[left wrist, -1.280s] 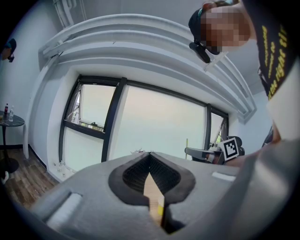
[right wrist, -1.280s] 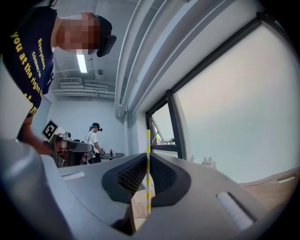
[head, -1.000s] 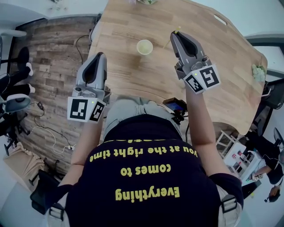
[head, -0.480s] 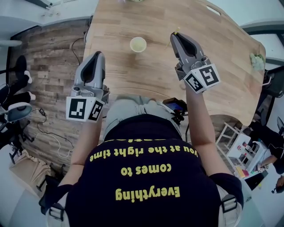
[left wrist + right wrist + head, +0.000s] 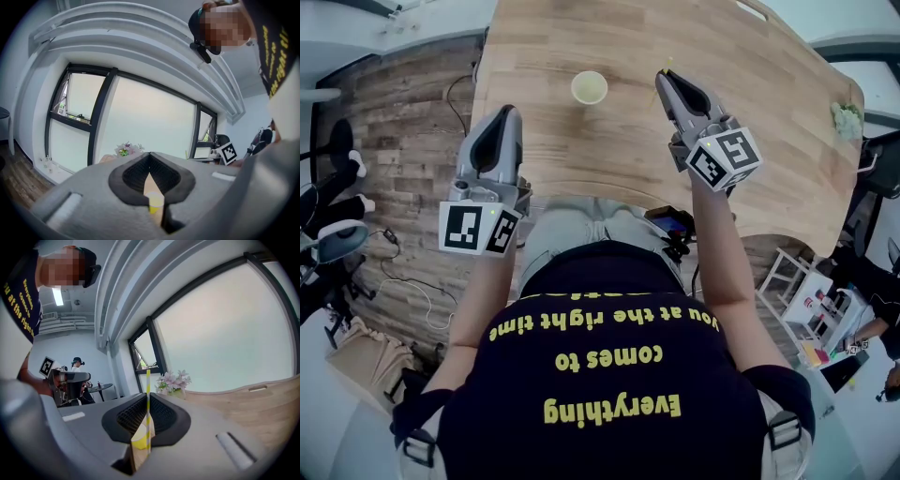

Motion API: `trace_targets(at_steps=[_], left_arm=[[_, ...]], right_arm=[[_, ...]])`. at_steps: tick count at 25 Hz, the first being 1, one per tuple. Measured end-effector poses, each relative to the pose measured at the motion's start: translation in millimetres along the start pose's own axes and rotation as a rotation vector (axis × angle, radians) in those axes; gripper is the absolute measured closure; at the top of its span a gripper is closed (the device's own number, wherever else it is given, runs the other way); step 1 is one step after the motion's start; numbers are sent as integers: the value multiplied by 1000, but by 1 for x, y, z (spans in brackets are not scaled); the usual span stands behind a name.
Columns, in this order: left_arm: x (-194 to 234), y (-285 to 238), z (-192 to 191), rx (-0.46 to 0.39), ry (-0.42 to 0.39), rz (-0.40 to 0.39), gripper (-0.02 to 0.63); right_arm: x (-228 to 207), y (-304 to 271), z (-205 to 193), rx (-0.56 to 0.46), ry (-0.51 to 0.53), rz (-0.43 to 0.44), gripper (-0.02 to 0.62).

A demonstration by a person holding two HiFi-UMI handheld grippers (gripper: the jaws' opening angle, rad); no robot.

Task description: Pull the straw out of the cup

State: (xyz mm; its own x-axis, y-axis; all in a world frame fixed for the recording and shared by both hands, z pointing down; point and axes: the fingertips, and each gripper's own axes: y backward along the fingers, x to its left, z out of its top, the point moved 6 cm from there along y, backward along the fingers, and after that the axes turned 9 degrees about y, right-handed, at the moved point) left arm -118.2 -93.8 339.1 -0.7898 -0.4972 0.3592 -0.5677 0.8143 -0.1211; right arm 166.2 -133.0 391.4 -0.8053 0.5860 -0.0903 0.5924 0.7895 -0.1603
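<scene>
A person stands at a wooden desk [image 5: 750, 141], a tool in each hand. The right tool [image 5: 662, 77] is clenched on a yellow-and-white striped straw [image 5: 148, 380], which stands upright and clear of the pale yellow cup [image 5: 589, 87]. The cup stands alone on the desk to that tool's left. In the head view only the straw's tip shows past the jaws. The right gripper view shows its stripes, the cup behind it and pink flowers [image 5: 174, 380] by the window. The left tool [image 5: 508, 112], beside the desk's left edge, has its jaws pressed together on nothing. The left gripper view frames the cup through the gap below the tips.
</scene>
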Motion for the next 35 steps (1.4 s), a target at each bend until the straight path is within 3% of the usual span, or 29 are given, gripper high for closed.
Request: trace_targets(at_steps=[11,35], left_arm=[[14,-7,-22,38,40,6,606],[37,-20,-32,68,57,45,606]], right_arm=[[-9,-13,-54,187,-189,5,569],[-12,-48,-136,460,-541,63,568]])
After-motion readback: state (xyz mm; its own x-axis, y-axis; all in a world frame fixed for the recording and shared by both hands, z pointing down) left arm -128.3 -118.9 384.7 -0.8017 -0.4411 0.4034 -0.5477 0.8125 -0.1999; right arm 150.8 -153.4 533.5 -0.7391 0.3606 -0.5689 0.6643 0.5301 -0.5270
